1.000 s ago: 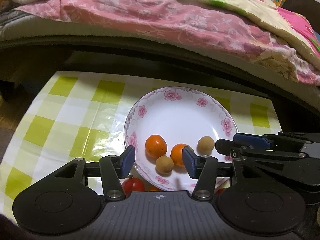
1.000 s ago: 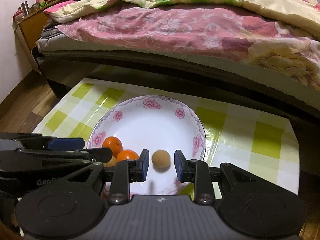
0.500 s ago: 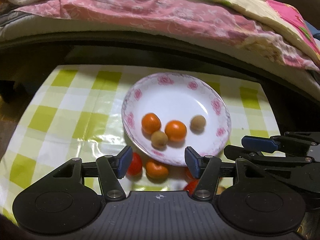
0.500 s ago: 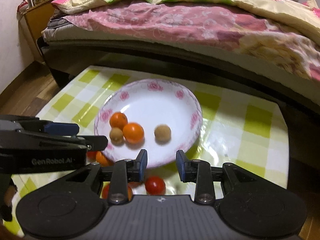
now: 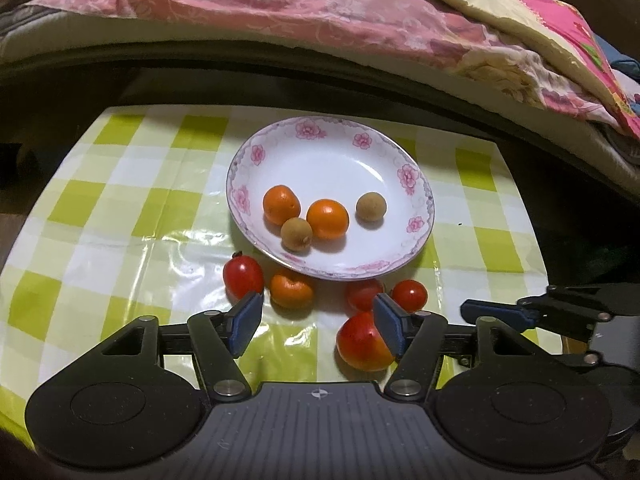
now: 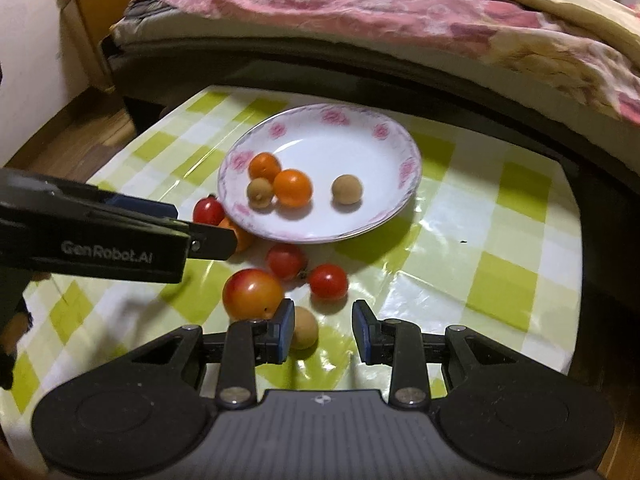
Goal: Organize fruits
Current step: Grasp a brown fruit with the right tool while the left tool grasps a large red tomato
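Note:
A white floral plate (image 5: 384,152) (image 6: 360,136) holds two small oranges (image 5: 327,218) (image 6: 293,187) and two brown longans (image 5: 371,207) (image 6: 346,189). On the cloth in front of it lie cherry tomatoes (image 5: 243,277) (image 6: 328,281), a small orange (image 5: 291,289), a larger red-yellow fruit (image 5: 362,344) (image 6: 252,294) and a longan (image 6: 304,332). My left gripper (image 5: 316,326) is open and empty above the loose fruit. My right gripper (image 6: 322,330) is open and empty, the longan beside its left finger.
The low table has a green and white checked cloth (image 5: 120,220) (image 6: 500,248). A bed with pink and yellow bedding (image 5: 320,12) (image 6: 400,12) runs behind it. Wooden floor (image 6: 72,120) lies at the left. The other gripper shows in each view's side.
Both grippers have drawn back from the plate toward the table's near side. The loose fruit in front of the plate has come into view. Both stay open.

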Motion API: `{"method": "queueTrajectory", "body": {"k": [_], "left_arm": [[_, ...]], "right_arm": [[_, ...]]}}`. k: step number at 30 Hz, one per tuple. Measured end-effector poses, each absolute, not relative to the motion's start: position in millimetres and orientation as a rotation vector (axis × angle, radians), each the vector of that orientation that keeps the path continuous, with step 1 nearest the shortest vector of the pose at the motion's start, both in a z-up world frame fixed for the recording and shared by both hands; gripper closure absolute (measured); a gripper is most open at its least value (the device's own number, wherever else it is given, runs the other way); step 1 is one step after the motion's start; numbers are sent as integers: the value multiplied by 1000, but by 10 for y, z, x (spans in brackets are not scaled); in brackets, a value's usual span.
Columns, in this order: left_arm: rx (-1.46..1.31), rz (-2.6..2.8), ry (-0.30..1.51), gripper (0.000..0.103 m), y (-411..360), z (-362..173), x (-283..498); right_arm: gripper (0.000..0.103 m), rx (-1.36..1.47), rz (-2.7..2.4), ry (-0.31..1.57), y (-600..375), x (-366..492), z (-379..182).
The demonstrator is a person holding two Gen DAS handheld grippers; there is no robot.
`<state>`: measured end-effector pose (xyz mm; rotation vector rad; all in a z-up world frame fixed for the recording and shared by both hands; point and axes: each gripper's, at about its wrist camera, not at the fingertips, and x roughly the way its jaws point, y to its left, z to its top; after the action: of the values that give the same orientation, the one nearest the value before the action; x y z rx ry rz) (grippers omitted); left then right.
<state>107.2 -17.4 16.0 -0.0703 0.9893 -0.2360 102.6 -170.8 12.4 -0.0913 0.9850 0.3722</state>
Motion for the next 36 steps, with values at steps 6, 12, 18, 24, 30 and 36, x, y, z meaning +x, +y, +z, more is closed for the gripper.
{"method": "queueTrajectory", "body": {"k": [6, 12, 18, 24, 30, 36], "left_arm": [[-79, -252, 994, 34, -184, 153, 1087], [-69, -266, 1016, 33, -216, 86, 1097], [-66, -269, 1035, 32, -216, 27, 1110], [-46, -300, 1056, 32, -308, -37, 1095], [-32, -314, 1075, 32, -397, -123, 1113], [-8, -297, 1096, 34, -499, -281, 1140]], "right_arm": [[69, -173, 438, 1001, -1569, 1028, 16], [69, -256, 475, 982, -1466, 1039, -97], [74, -251, 475, 976, -1477, 1064, -121], [74, -244, 468, 999, -1493, 1046, -97], [74, -240, 434, 1023, -1627, 959, -79], [74, -210, 392, 1033, -1818, 946, -80]]}}
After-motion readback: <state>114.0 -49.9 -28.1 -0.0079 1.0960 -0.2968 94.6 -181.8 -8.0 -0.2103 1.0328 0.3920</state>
